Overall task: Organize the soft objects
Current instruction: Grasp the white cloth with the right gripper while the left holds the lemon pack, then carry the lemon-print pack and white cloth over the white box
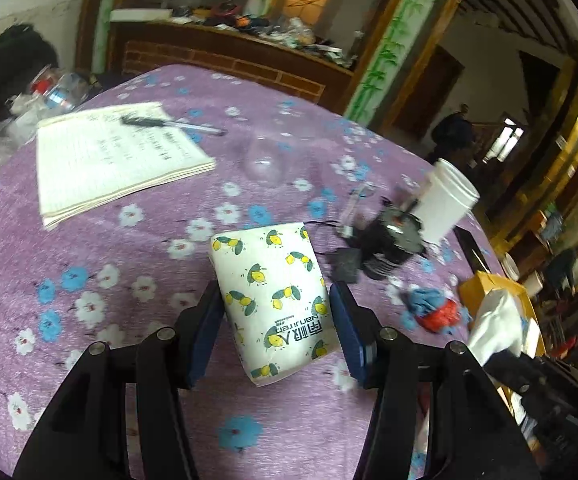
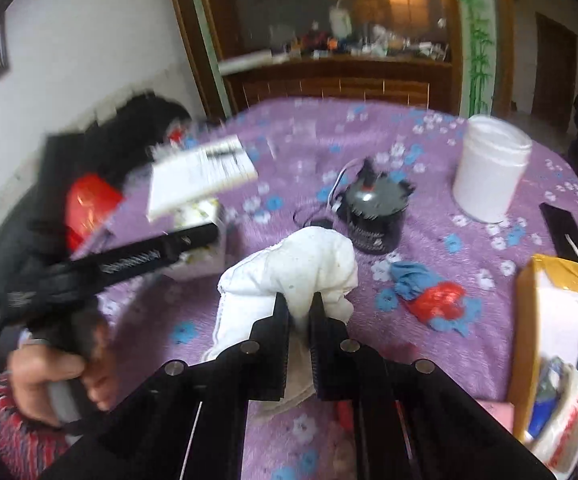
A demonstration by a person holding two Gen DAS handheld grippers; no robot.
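left gripper [image 1: 277,320]: jaws spread wide around the tissue pack [image 1: 275,300], pads flanking both long sides. left pad looks at or just off the wrap, right pad shows a thin gap, so no squeeze yet. reads as lined up for a side grab across the narrow width, which is the sane way to take a squashy pack.

pack lies flat on the purple cloth [image 1: 129,264], near centre. long axis runs near-to-far, tilted a little left at the far end. printed logo sits at the near end, upside down in the wrist view.

right gripper [image 2: 300,312]: jaws nearly together, pinching a white cloth [image 2: 289,268] by a fold. the bulk bunches up beyond the fingertips, a flap hangs left and down. no clear long axis, just a lump. looks lifted off the table, but can't be sure.

right of it: blue and red rag [image 2: 429,296] on the table, then a cardboard box [image 2: 537,280] at the right edge with soft items already in it, likely the drop target.

farther out: black device [image 2: 373,216], white tub [image 2: 489,168], notebook [image 1: 113,156] far left.
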